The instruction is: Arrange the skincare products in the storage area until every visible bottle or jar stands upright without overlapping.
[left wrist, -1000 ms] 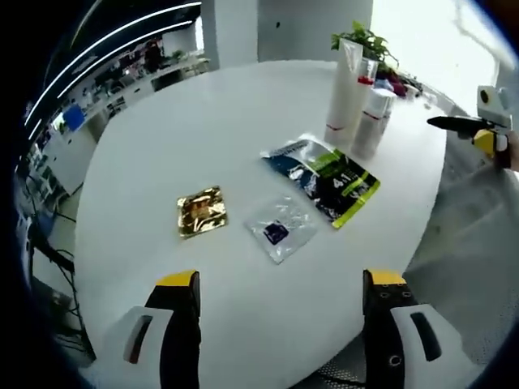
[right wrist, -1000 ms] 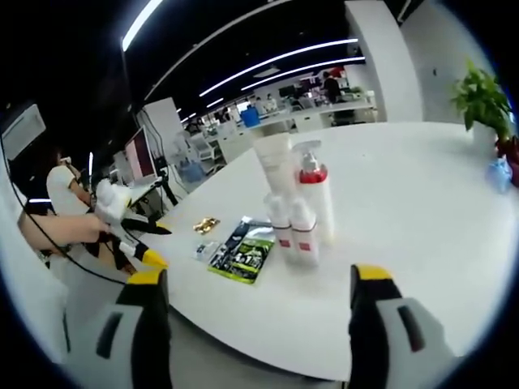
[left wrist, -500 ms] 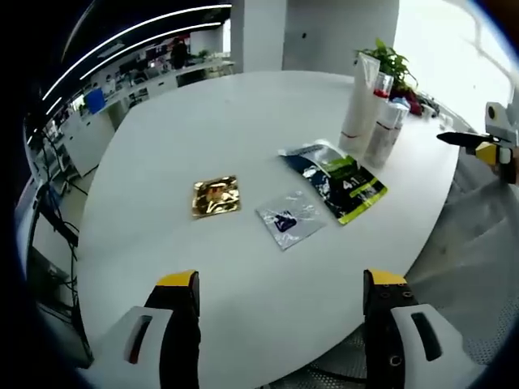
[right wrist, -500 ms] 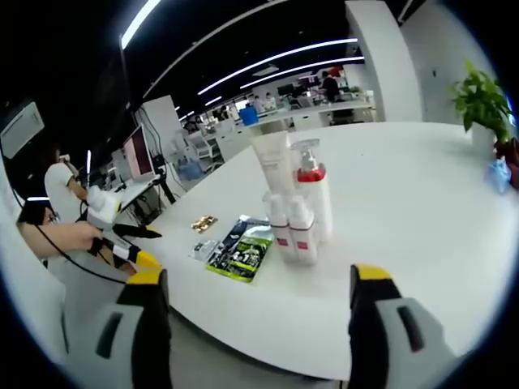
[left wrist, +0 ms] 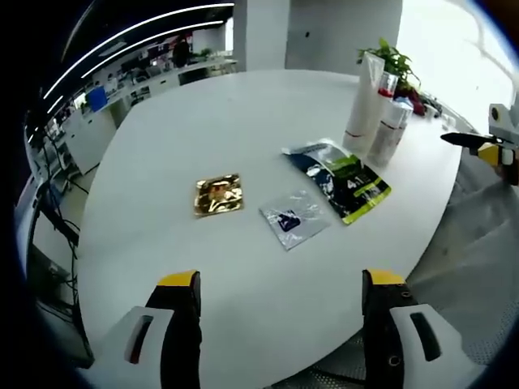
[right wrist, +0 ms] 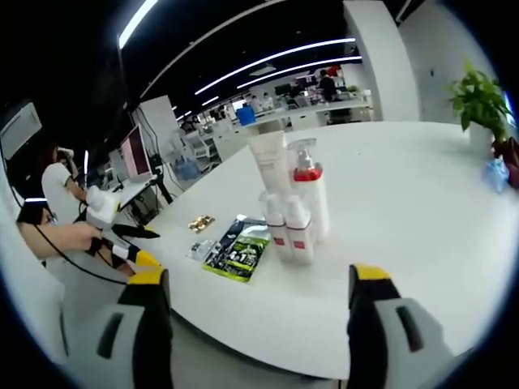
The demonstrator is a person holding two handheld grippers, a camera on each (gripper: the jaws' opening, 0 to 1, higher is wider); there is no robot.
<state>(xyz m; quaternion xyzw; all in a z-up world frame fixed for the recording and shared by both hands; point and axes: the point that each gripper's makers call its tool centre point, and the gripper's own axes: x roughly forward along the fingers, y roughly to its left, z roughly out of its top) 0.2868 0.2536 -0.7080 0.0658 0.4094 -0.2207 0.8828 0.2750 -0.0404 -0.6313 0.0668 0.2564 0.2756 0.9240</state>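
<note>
Four bottles are standing upright in a tight cluster on the white table (left wrist: 162,138): a tall white tube (right wrist: 270,162), a pump bottle (right wrist: 310,190) with a red collar, and two small white bottles (right wrist: 288,231) with red bands in front of them. In the left gripper view the same cluster sits up around 1 o'clock. They stand close together, maybe touching; I can't tell for sure.

Flat stuff is lying nearby: a dark sachet with green print (left wrist: 336,178) just at the foot of the bottles, a clear little packet (left wrist: 292,220) at about 7 o'clock from it, and a gold foil sachet (left wrist: 218,195) further off toward 9 o'clock.

Both claws are spread wide with nothing between the jaws. The left gripper (left wrist: 280,328) hangs over the table's near edge, and the right gripper (right wrist: 255,324) is off the table edge facing the bottles.

What changed over the last second: nothing on the table moved. The left view just pulled back and swung a bit, and the right one barely shifted. So no progress yet on the sachets, while the bottles already look done. My guess is the hands are lining up an approach.
</note>
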